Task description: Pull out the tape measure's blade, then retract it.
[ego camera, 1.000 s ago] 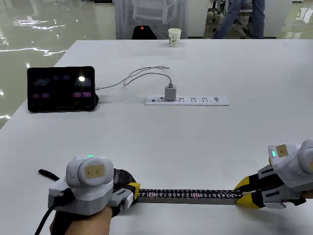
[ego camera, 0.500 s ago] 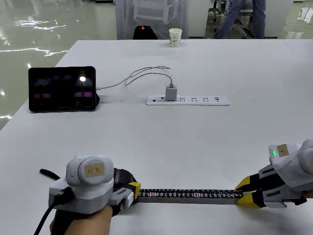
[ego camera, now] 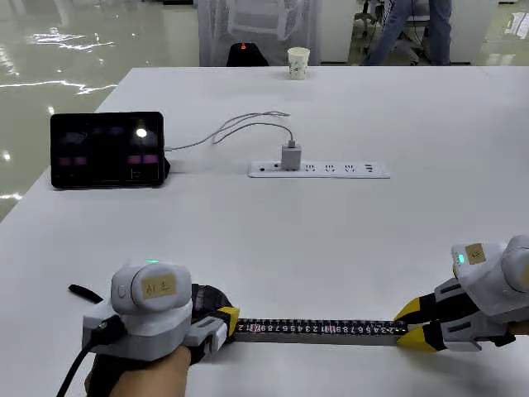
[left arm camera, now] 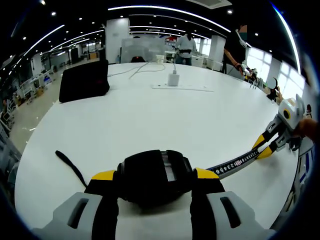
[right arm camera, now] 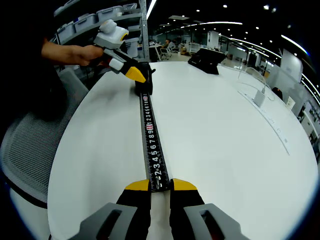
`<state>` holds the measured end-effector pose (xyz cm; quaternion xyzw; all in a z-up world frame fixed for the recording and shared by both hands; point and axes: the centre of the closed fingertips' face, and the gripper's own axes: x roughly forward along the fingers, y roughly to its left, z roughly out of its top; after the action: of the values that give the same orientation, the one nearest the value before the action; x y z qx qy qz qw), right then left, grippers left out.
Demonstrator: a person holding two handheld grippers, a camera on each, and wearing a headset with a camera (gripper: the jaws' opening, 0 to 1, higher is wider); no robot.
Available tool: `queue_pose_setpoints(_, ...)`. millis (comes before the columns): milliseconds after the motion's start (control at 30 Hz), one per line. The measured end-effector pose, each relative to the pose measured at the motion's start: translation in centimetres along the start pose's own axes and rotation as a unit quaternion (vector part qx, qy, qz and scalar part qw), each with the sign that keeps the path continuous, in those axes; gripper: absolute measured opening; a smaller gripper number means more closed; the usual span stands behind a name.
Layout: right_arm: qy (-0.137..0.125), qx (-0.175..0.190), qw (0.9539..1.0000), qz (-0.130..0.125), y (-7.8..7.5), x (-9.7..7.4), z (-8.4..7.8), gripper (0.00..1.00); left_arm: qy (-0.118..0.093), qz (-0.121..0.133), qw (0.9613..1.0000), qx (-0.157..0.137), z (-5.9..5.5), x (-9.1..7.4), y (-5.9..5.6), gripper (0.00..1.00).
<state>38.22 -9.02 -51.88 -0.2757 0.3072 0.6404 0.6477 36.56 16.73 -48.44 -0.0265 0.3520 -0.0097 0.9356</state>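
The black tape measure case (ego camera: 208, 301) lies on the white table (ego camera: 331, 240) near its front edge, and my left gripper (ego camera: 221, 321) is shut on it. In the left gripper view the case (left arm camera: 155, 175) sits between the yellow-tipped jaws. The blade (ego camera: 318, 328) is drawn out flat to the right, numbers up. My right gripper (ego camera: 409, 324) is shut on the blade's end. From the right gripper view the blade (right arm camera: 151, 142) runs from my right gripper (right arm camera: 160, 186) to the case (right arm camera: 145, 88) and left gripper (right arm camera: 131, 71). The right gripper (left arm camera: 269, 145) also shows at the right of the left gripper view.
A dark tablet (ego camera: 107, 150) stands at the left. A white power strip (ego camera: 331, 169) with a charger (ego camera: 289, 155) and cable (ego camera: 240, 126) lies mid-table. A paper cup (ego camera: 297, 62) is at the far edge. A small black strip (ego camera: 83, 294) lies left of the left gripper.
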Motion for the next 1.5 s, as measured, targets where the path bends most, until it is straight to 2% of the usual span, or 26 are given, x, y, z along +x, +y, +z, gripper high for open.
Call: queue_pose_setpoints(1500,-0.019,-0.005,0.9997,0.013,0.8,2.7,3.4,0.10,0.001,-0.007,0.9999,-0.011,0.0,-0.1,0.1,0.53)
